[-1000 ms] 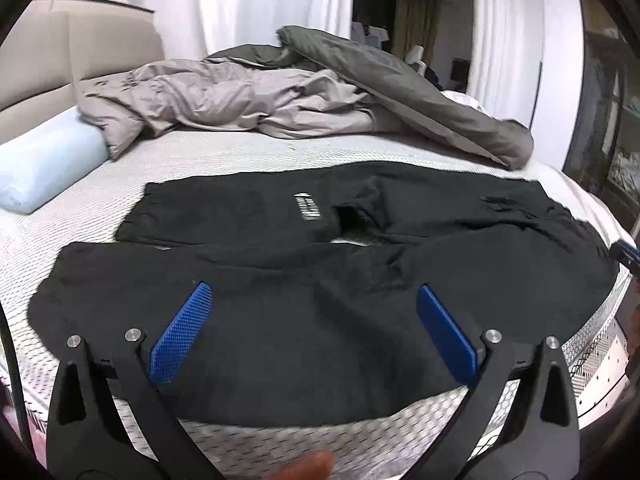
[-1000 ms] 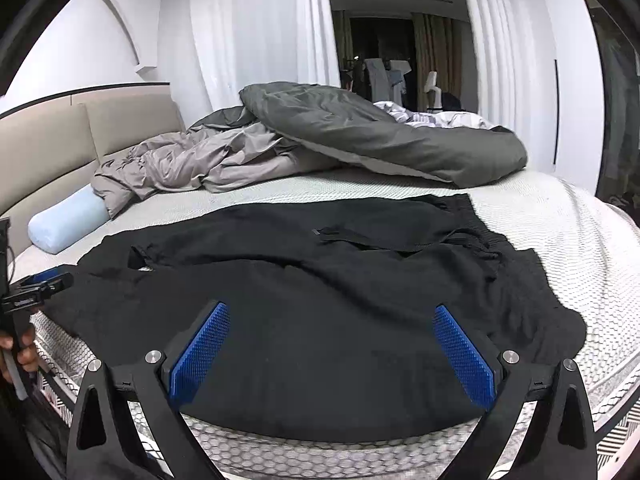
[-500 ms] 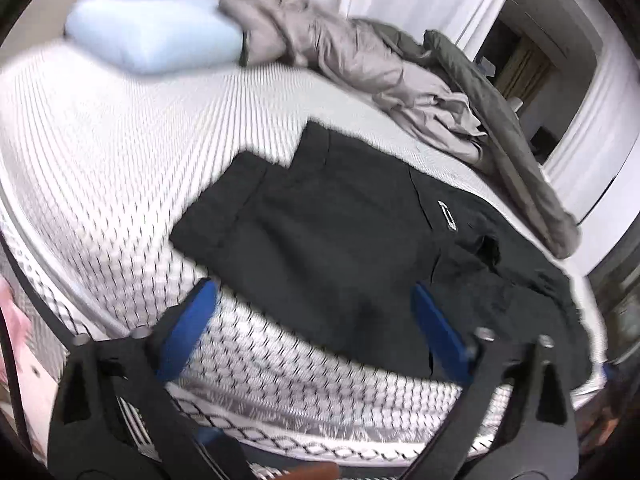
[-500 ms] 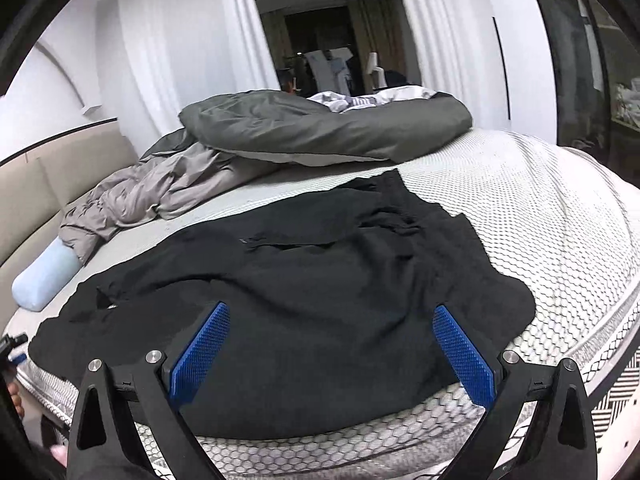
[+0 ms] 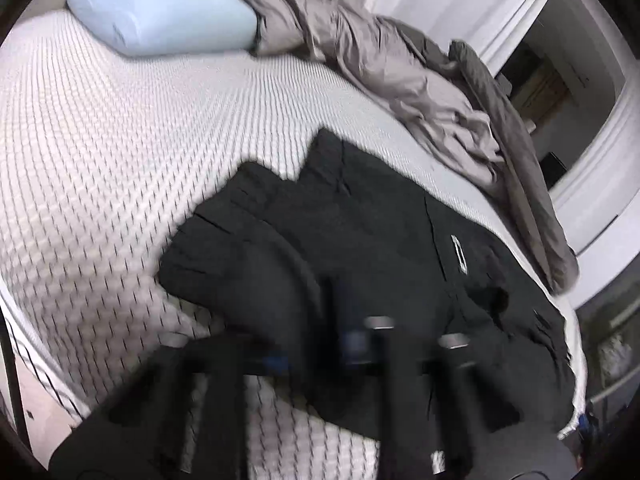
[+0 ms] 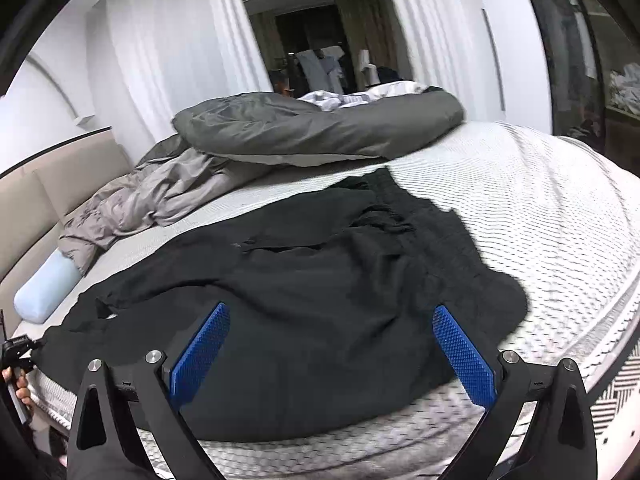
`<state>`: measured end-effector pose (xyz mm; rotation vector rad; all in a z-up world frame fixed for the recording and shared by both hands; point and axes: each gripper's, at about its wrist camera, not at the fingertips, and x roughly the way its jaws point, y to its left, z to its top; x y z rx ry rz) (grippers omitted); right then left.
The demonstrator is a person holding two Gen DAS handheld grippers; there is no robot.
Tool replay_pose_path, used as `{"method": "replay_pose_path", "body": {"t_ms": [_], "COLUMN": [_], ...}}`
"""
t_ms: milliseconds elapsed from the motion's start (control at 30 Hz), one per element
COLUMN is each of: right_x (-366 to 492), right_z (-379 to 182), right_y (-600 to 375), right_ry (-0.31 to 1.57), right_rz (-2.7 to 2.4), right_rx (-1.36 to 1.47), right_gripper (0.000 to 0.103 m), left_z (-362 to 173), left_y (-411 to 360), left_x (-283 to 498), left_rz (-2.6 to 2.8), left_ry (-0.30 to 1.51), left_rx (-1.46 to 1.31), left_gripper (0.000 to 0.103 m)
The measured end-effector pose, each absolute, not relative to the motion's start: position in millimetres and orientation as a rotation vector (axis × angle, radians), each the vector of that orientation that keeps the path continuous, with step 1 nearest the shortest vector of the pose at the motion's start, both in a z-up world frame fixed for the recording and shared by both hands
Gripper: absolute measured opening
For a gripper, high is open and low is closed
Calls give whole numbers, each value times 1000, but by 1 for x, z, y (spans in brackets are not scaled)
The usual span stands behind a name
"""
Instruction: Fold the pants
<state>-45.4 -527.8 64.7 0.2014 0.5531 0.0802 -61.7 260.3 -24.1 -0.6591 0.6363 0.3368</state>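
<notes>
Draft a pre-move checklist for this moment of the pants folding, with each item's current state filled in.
1. Left gripper at the near edge of the black fabric pants: its jaws have just been closing; fabric between them: cannot tell, too blurred.
2. Right gripper open above the pants, nothing between its blue pads: ok.
3. Pants lying spread on the white textured mattress: ok.
4. Waist end smooth: not ok, bunched and wrinkled.
5. Pale blue cylindrical pillow clear of the pants: ok.
6. Left wrist view sharp enough to confirm a grip: not ok.
</notes>
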Motion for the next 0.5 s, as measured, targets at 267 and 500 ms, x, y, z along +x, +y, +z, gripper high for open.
{"method": "replay_pose_path", "body": {"t_ms": [267, 500], "right_x": [-45, -6], "right_z": [28, 3], "right_y": [-613, -638], "right_ry": [714, 683], "right_rz": [-71, 81], "right_rx": [487, 803], "right_gripper": [91, 46], "left_z": [-17, -18], "left_y": [264, 258], "left_x": [-66, -57], "left_rz": [391, 399], "left_ry": [606, 630], "left_rx": [-635, -624], "left_gripper": [3, 3]}}
